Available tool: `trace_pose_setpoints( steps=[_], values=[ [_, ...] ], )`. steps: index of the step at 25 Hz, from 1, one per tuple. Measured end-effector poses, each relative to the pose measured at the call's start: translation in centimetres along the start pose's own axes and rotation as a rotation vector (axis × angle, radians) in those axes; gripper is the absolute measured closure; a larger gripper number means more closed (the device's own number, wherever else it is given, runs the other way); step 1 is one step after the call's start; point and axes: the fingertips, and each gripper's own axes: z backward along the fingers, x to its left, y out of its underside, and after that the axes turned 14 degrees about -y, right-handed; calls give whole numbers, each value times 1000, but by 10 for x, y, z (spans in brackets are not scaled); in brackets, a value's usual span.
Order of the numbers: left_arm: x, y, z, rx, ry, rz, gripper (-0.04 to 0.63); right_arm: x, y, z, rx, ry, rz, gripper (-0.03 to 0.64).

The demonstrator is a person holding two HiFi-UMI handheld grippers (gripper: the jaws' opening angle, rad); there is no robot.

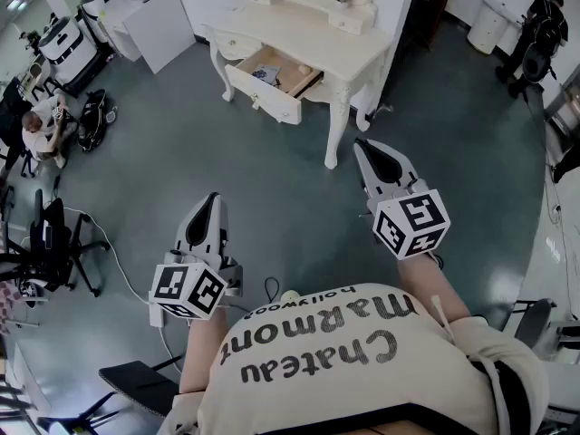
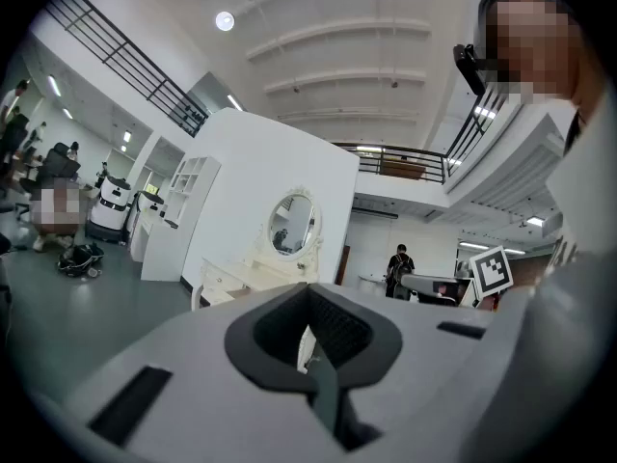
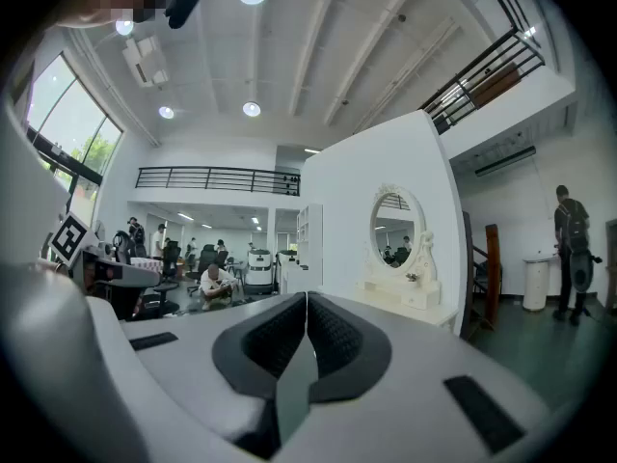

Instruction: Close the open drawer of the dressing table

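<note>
The cream dressing table (image 1: 299,39) stands ahead of me on the grey floor, with its oval mirror (image 2: 290,223) at the back. Its left drawer (image 1: 270,82) is pulled out toward me, and papers lie inside. Both grippers hang level in the air, well short of the table and touching nothing. My left gripper (image 1: 214,198) is shut and empty, with its jaws (image 2: 308,292) meeting at the tips. My right gripper (image 1: 361,143) is nearer the table's front right leg, and its jaws (image 3: 306,299) are shut and empty too. The mirror (image 3: 395,228) also shows in the right gripper view.
A person crouches by bags at the far left (image 1: 41,130). Office chairs (image 1: 54,234) and a floor cable (image 1: 109,252) lie to my left. A white cabinet (image 1: 149,16) stands left of the table. Another person (image 3: 571,249) and a white bin (image 1: 494,21) are at the right.
</note>
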Motion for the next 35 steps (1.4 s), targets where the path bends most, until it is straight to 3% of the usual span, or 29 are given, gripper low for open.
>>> trace_pose_setpoints(
  steps=[10, 19, 28, 35],
  values=[
    [26, -8, 0, -12, 36, 2, 588, 16, 0, -13, -24, 39, 11, 588],
    [52, 4, -3, 23, 33, 47, 588, 27, 21, -28, -7, 53, -66, 586],
    [78, 5, -51, 36, 10, 54, 588, -7, 31, -82, 5, 39, -106, 586],
    [92, -3, -131, 29, -23, 75, 588, -68, 30, -147, 20, 3, -90, 586]
  ],
)
